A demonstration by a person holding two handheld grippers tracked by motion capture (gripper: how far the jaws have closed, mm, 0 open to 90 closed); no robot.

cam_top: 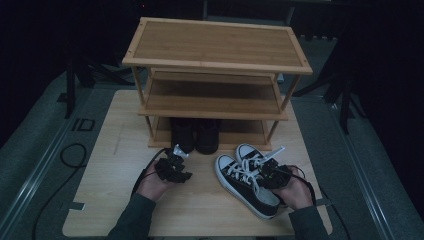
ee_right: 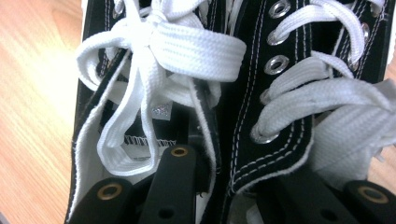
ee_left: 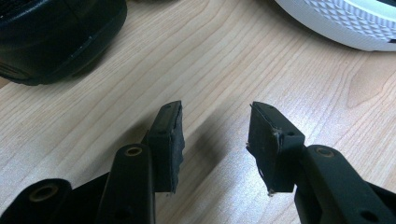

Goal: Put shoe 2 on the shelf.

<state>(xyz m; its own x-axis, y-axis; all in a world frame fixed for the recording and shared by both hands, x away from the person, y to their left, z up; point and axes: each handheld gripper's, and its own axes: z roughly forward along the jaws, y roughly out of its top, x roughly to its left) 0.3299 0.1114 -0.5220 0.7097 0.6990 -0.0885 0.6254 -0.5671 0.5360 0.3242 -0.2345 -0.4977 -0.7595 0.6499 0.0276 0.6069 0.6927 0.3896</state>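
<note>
A pair of black canvas sneakers with white laces and toe caps lies side by side on the wooden table, right of centre. My right gripper comes in at their heel end. In the right gripper view one jaw sits inside each shoe, and the right gripper pinches the two adjoining inner walls together, so it is shut on the pair. My left gripper hovers low over the table near the rack's foot. Its jaws stand apart with nothing between them, and bare wood shows in the left gripper gap.
A three-tier bamboo shoe rack stands at the back of the table. Two black shoes sit on its lowest tier; one black shoe is just ahead of the left jaws. A sneaker's white toe cap lies off to their right.
</note>
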